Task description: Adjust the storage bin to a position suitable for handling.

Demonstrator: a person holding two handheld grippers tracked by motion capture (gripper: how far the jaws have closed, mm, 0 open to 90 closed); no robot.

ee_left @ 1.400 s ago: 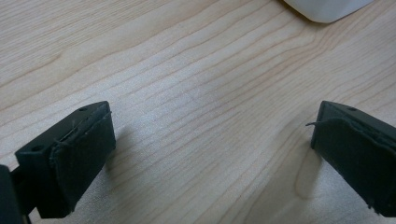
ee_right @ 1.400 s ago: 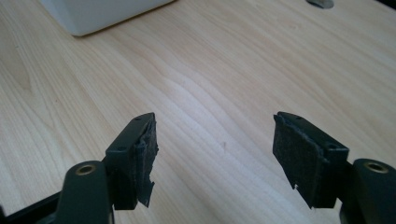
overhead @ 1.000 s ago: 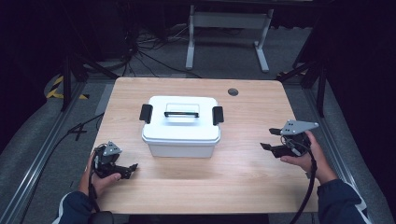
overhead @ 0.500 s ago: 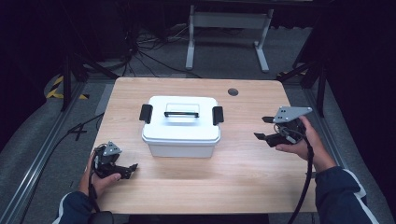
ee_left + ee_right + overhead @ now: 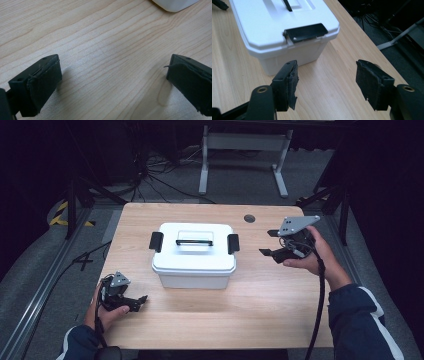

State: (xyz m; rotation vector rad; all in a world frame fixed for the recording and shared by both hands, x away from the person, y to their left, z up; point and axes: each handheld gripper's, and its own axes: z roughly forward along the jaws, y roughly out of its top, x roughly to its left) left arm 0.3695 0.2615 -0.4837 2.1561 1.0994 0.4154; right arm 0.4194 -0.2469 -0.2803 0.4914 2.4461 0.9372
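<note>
Table [image 5: 280,320]: light wood, bare apart from the box.
Box [image 5: 194,256]: white, lidded, at mid-table; black handle [image 5: 194,241] flat on the lid, black latch [image 5: 305,32] on each short end, both seemingly down.
Right gripper [image 5: 272,245]: raised just beside the box's right end, jaws wide apart, empty, aimed at that latch.
Left gripper [image 5: 140,301]: low at the near-left, jaws wide apart, empty.
Step (judged): approach to the right latch; no contact.
Next: close in, catch the latch's lower lip, lift outward.
</note>
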